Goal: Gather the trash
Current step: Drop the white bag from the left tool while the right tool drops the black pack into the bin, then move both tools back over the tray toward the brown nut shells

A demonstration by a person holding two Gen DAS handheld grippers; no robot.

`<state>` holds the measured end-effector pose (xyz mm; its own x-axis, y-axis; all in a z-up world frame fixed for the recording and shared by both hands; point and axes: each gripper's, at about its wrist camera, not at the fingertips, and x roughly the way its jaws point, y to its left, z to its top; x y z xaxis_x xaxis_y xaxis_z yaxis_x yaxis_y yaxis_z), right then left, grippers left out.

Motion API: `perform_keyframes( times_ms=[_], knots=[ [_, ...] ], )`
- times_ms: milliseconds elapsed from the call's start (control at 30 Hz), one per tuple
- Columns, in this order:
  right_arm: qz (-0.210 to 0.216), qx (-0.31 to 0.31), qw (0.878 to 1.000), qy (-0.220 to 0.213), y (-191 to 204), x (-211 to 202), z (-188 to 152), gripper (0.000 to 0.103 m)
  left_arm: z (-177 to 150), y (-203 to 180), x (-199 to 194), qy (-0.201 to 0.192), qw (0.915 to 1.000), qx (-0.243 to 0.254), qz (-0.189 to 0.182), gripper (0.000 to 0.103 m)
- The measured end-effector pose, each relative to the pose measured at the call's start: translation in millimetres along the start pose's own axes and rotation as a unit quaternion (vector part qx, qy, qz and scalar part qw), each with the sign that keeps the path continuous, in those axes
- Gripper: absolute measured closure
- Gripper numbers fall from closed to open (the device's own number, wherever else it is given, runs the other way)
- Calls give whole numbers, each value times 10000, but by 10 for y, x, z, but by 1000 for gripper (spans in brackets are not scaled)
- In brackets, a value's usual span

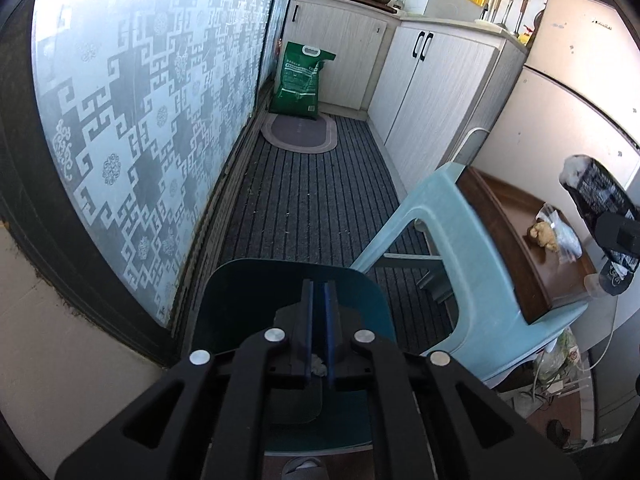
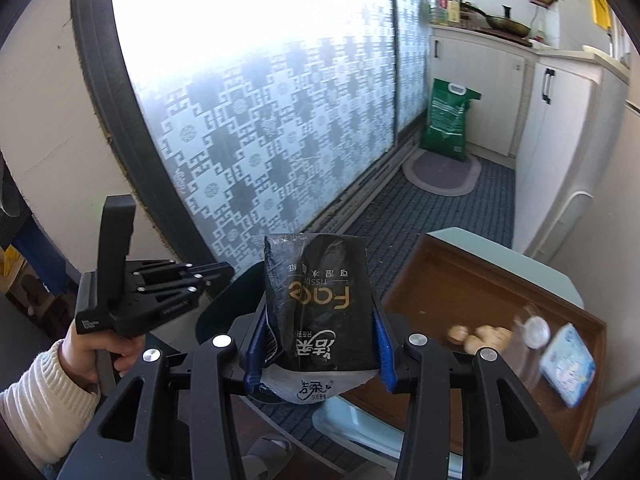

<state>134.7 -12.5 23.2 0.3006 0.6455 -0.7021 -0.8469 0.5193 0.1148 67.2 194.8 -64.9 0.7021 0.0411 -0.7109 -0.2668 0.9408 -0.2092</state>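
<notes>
My left gripper points down into a dark teal bin. Its blue pads stand a narrow gap apart. A small white paper wad shows low in that gap, and no pad presses on it. My right gripper is shut on a black tissue pack with gold lettering, held upright beside a brown tray. In the left wrist view that pack hangs at the far right above the tray. A hand in a white sleeve holds the left gripper at the left of the right wrist view.
The tray lies on a light blue plastic stool and holds ginger pieces, a clear plastic bag and a blue-white tissue packet. A patterned glass door runs along the left. A green sack, a mat and white cabinets stand beyond.
</notes>
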Motion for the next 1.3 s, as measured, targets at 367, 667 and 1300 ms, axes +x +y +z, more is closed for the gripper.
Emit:
perform_keyframes(
  times_ms=[367, 667, 1300],
  knots=[
    [82, -115, 9969, 771, 316, 739, -16, 57, -69, 201, -107, -132, 9997, -76, 172, 76],
    [64, -289, 9927, 1172, 427, 1103, -80, 57, -90, 329, -137, -110, 9996, -166, 186, 67],
    [46, -454, 9884, 1451, 529, 1522, -171, 47, -65, 459, -564, -1106, 9922, -557, -144, 62]
  ],
)
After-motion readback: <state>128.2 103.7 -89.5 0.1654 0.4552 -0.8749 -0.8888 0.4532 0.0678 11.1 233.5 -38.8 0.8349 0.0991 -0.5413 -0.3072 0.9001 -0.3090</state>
